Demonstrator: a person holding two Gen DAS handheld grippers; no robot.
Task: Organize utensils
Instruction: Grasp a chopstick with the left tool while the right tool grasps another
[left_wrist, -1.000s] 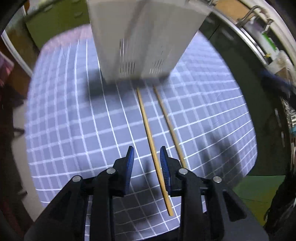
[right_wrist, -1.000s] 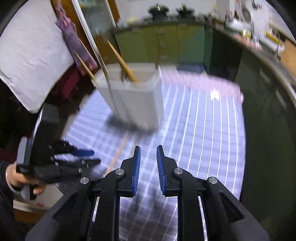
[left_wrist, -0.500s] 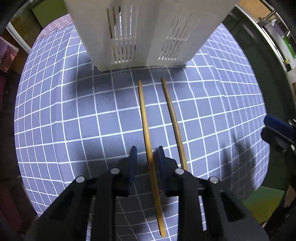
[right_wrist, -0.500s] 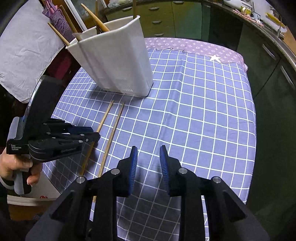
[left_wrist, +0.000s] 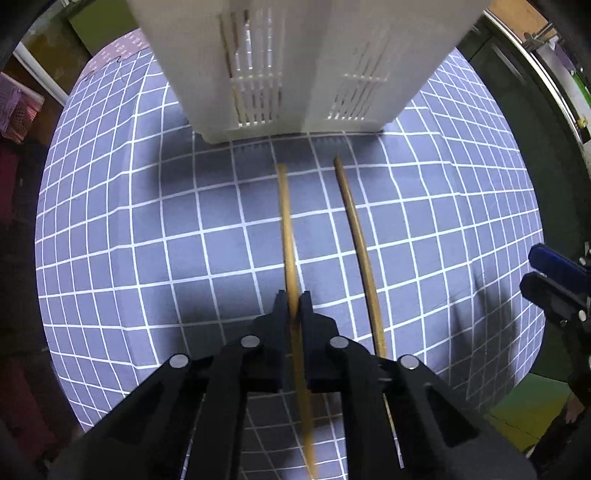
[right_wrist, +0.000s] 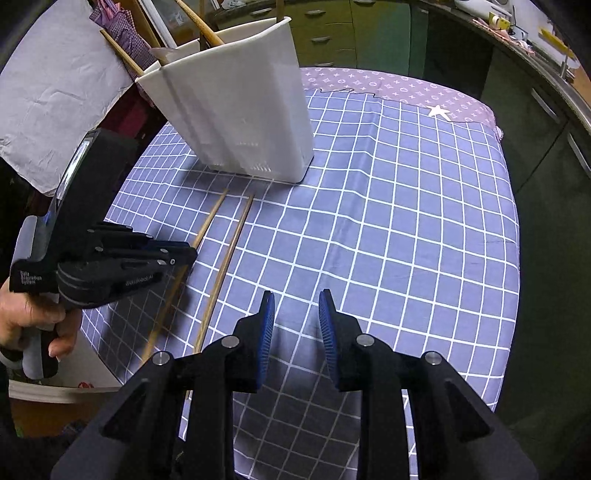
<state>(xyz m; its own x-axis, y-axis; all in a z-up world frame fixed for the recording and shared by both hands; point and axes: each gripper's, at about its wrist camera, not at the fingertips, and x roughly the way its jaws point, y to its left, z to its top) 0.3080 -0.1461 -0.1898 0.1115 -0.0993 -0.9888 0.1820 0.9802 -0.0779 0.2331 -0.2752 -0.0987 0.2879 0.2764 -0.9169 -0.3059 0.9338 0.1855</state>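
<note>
Two wooden chopsticks lie side by side on the blue checked tablecloth (left_wrist: 147, 229) in front of a white utensil holder (left_wrist: 306, 55). My left gripper (left_wrist: 293, 299) is shut on the left chopstick (left_wrist: 286, 221) near its middle. The right chopstick (left_wrist: 354, 221) lies free beside it. In the right wrist view the left gripper (right_wrist: 184, 254) grips the left chopstick (right_wrist: 210, 218), with the other chopstick (right_wrist: 232, 243) alongside. My right gripper (right_wrist: 295, 306) is open and empty above the cloth. The holder (right_wrist: 236, 110) has several wooden utensils standing in it.
The table's near edge (right_wrist: 110, 369) runs below the left gripper. A purple patterned cloth (right_wrist: 388, 85) covers the table's far end. Green cabinets (right_wrist: 369, 33) stand behind. A white sheet (right_wrist: 55, 85) hangs at the left.
My left gripper has come down and closed on the left chopstick. My right gripper has opened a little wider and moved back from the holder.
</note>
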